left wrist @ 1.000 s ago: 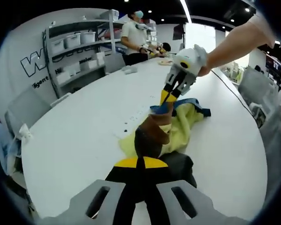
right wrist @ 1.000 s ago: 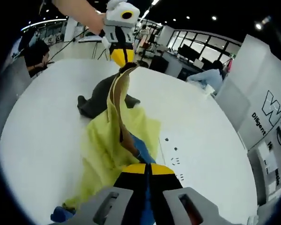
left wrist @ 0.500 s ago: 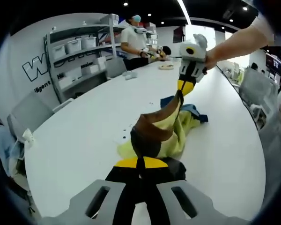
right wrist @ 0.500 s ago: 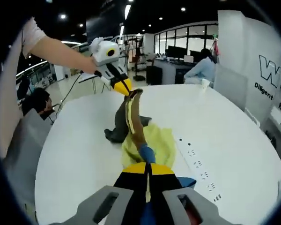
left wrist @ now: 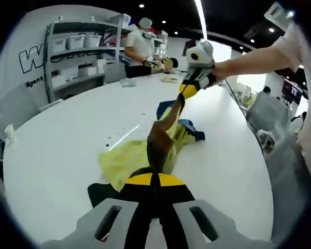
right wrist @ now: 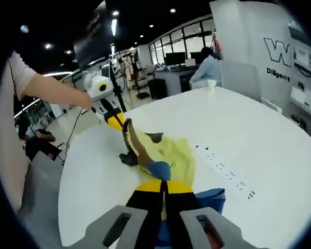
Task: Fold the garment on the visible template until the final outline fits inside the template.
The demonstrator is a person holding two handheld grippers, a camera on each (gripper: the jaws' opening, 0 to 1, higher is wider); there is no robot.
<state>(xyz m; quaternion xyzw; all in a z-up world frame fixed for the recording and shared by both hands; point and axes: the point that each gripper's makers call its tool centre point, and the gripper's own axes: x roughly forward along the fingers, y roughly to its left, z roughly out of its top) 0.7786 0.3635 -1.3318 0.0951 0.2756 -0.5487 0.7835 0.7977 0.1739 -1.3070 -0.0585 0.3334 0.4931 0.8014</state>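
One garment (left wrist: pixel 160 140), two grippers, both clamped on it.
We have lifted the left gripper (left wrist: pixel 153 179) and right gripper (right wrist: pixel 163 184) higher; the garment now hangs stretched above the table (left wrist: pixel 67 140).

I count one crumpled yellow, blue, brown and dark fabric garment (left wrist: pixel 145 155) on one white oval table (left wrist: pixel 62 150). I see two yellow-tipped grippers, the left gripper (left wrist: pixel 154 179) and the right gripper (right wrist: pixel 165 182). One grey metal shelf rack (left wrist: pixel 75 57) stands behind, with one person (left wrist: pixel 140 44) beside it.
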